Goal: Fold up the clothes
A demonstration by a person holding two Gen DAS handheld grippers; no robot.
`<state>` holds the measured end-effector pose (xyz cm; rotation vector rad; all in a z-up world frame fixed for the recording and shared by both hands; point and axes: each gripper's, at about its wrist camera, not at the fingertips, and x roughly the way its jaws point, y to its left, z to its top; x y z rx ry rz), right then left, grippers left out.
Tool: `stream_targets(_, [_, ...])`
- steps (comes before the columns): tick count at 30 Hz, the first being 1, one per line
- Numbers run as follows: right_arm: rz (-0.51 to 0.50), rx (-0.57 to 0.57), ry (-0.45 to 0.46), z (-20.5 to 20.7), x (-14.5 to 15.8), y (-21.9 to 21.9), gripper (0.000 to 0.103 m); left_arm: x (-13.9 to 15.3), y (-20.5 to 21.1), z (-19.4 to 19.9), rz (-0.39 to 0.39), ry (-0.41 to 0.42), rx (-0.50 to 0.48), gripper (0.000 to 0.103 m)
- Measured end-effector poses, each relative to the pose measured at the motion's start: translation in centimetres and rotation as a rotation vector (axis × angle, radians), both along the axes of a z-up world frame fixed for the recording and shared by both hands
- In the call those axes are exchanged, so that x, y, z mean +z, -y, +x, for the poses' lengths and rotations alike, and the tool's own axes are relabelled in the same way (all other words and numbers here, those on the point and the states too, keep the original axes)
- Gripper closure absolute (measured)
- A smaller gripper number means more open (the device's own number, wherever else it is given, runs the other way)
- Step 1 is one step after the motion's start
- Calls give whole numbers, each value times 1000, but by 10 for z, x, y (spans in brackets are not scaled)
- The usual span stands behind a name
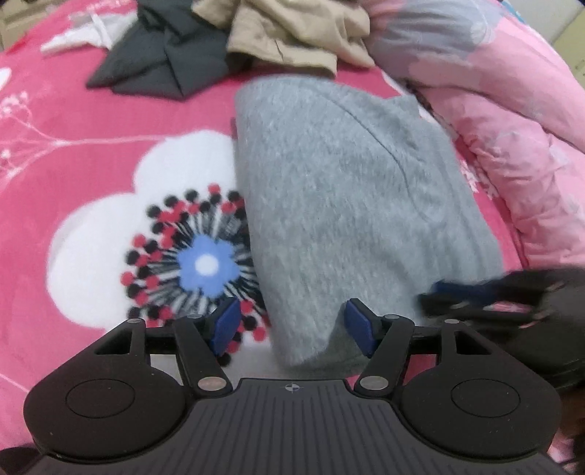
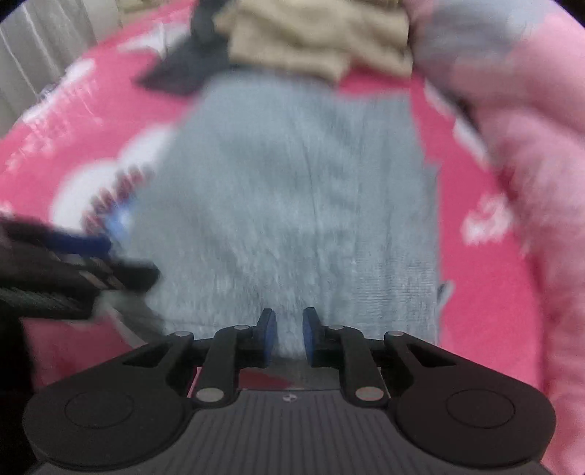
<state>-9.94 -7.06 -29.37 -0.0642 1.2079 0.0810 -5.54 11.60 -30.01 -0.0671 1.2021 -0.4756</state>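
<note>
Grey knit garment (image 1: 351, 204), folded into a long block, lies on the pink flowered bedspread (image 1: 73, 146), its long axis running away from both cameras toward a tan garment (image 1: 292, 33) and a dark one (image 1: 164, 62). A pink quilt (image 1: 512, 128) is bunched beside it. The left claw (image 1: 292, 325) gapes wide and empty above the near end; the right claw (image 2: 289, 336) stands narrow, nothing visibly pinched.

A: What covers the bed?

B: A hot-pink bedspread (image 1: 73, 120) with thin white sprigs and one big white flower, its blue centre (image 1: 206, 265) ringed by red and black dots.

A: And on the right?

B: A paler pink quilt (image 1: 512, 146), bunched up with grey patches, lying on the bedspread's edge.

A: Anything beyond the bed?

B: A pale pleated curtain (image 2: 47, 44) at far left, blurred.
</note>
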Motion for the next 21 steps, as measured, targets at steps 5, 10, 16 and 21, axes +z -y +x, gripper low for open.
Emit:
stream_targets(5, [43, -81, 30, -6, 34, 6, 87, 5, 11, 0, 44, 14, -19, 39])
stream_targets(10, [27, -109, 42, -4, 27, 22, 88, 6, 19, -2, 74, 21, -38, 39])
stream_targets(16, [29, -123, 25, 0, 19, 23, 90, 9, 27, -7, 113, 53, -66, 39])
stream_targets(21, [-7, -130, 90, -3, 45, 20, 87, 10, 28, -9, 125, 63, -77, 39])
